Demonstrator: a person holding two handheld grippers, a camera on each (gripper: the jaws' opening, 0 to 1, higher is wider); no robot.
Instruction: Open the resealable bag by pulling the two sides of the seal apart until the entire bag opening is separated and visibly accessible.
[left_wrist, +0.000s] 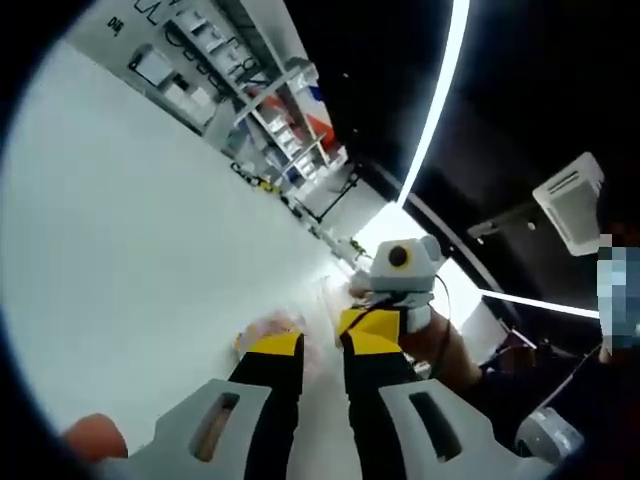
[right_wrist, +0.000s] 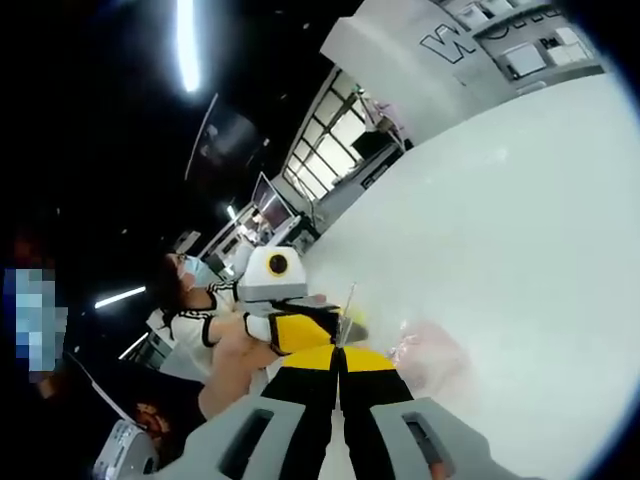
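Your left gripper (left_wrist: 322, 350) and right gripper (right_wrist: 339, 360) each pinch the bag (right_wrist: 430, 352); thin, slippery film; grip at the seal.

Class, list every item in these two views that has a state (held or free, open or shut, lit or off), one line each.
Clear resealable plastic bag: held up over the white table, gripped at its top edge from both sides; whether the seal has parted, cannot tell.
Left gripper: shut on the bag's edge.
Right gripper: shut on the bag's edge.
Long ceiling light strip: lit.
White table: bare where visible.
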